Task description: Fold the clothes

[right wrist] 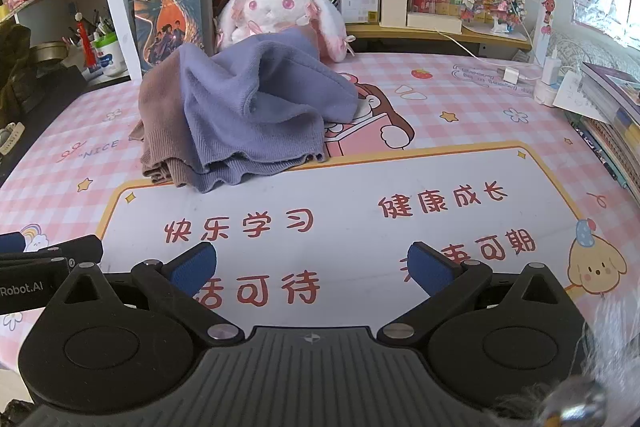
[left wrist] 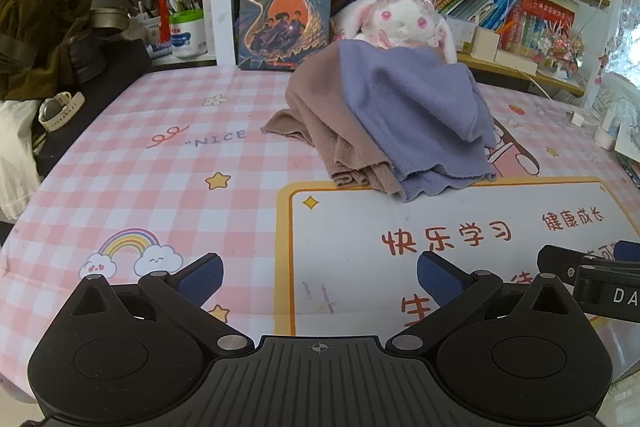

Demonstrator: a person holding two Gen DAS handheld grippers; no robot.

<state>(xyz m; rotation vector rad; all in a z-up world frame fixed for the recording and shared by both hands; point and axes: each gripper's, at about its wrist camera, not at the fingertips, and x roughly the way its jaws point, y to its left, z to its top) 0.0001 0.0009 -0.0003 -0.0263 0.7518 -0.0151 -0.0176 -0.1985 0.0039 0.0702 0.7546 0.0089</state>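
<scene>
Clothes heaped on surface, both tools spread
Purple garment (left wrist: pixel 416 111) over brown garment (left wrist: pixel 320 115); left tool (left wrist: pixel 320 277), right tool (right wrist: pixel 312 267) hold nothing

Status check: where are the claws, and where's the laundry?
Both claws, left and right, open, empty, short of pile. Purple garment heaped over brown garment, unfolded. Plush bunny right behind pile.

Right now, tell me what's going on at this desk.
A person holds two tongs over the desk mat, both open and empty: left tongs, right tongs. A purple cloth lies heaped over a brown cloth ahead of them, leaning on a plush rabbit. Nothing is folded or gripped yet.
</scene>
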